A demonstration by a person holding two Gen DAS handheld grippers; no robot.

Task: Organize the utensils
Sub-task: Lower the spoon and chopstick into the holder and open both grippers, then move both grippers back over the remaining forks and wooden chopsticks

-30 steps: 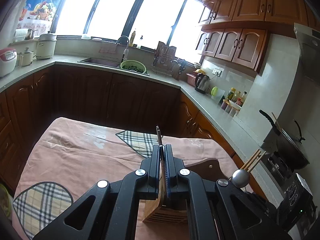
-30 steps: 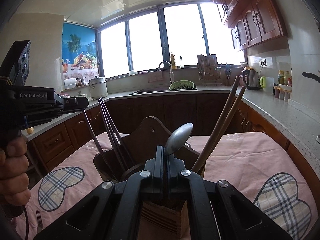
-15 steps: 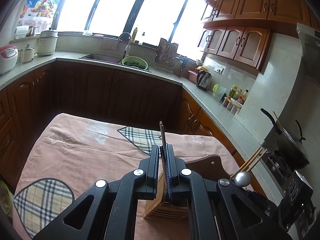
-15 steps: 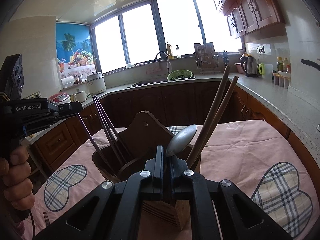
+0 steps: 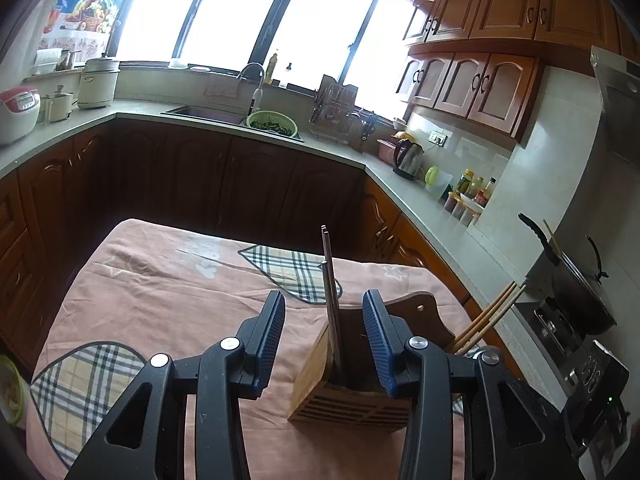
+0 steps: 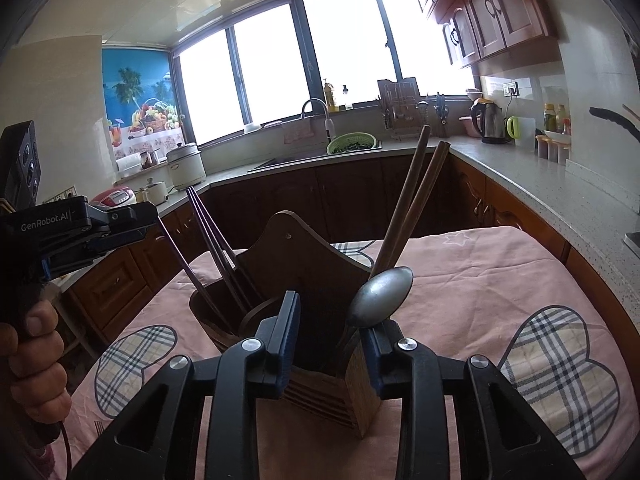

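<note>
A wooden utensil holder (image 5: 348, 396) (image 6: 320, 272) stands on the pink tablecloth. In the left wrist view, dark chopsticks (image 5: 331, 296) stand upright in it between the fingers of my left gripper (image 5: 326, 340). Its jaws are opening and the pads are clear of the chopsticks. In the right wrist view, a metal spoon (image 6: 380, 296) stands in the holder, bowl up. My right gripper (image 6: 332, 338) is also opening, and the spoon leans by its right finger. Brown chopsticks (image 6: 412, 208) and dark chopsticks (image 6: 212, 248) stick out of the holder. A hand (image 6: 32, 352) holds the left gripper (image 6: 80, 232).
The pink tablecloth (image 5: 160, 292) has plaid heart patches. A fork (image 6: 96, 426) lies near its lower left. Dark cabinets and a counter with a sink (image 5: 208, 114), a kettle (image 5: 408, 156) and a wok (image 5: 576, 288) surround the table.
Both grippers' jaws have spread apart. The left let go of the dark chopsticks and the right let go of the spoon. Both utensils now stand in the holder.
</note>
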